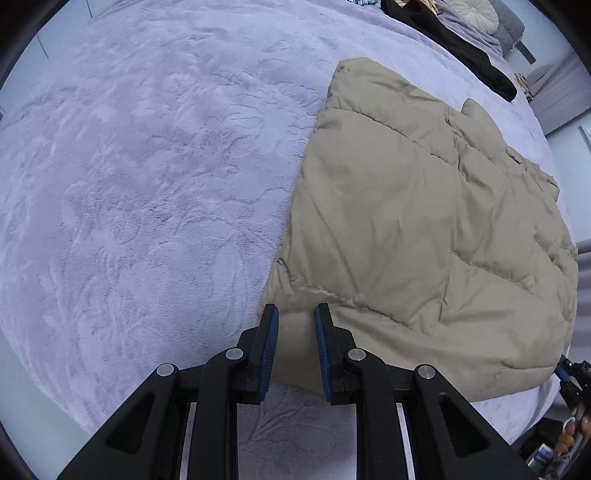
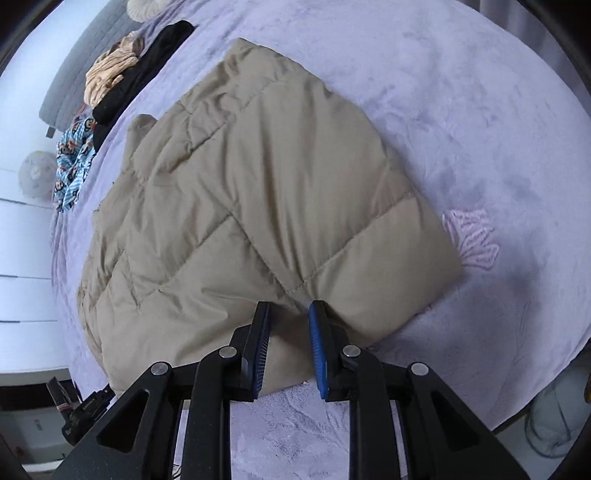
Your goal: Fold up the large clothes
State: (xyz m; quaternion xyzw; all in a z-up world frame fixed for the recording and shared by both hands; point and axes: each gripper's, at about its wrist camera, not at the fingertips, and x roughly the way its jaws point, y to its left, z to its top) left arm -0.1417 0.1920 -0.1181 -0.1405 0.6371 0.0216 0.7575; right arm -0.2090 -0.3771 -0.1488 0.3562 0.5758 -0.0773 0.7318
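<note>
A beige quilted jacket (image 1: 406, 206) lies folded into a rough rectangle on the lavender plush bedcover (image 1: 147, 184). My left gripper (image 1: 295, 308) points down at the jacket's near left corner, and its blue pads stand narrowly apart with the puffy edge filling the gap. In the right wrist view the jacket (image 2: 240, 177) spreads away from me. My right gripper (image 2: 288, 302) sits on its near edge toward the right corner, with fabric between the pads and creases running into the fingertips. The right gripper (image 1: 569, 373) also shows at the jacket's far corner, with a hand (image 1: 576, 424) behind it.
A black garment (image 2: 147, 62), a tan garment (image 2: 107, 74) and a blue patterned cloth (image 2: 72, 166) lie along the bed's far side by the grey headboard. A round cushion (image 1: 472, 13) rests there too. Bare bedcover (image 2: 480, 110) stretches beside the jacket.
</note>
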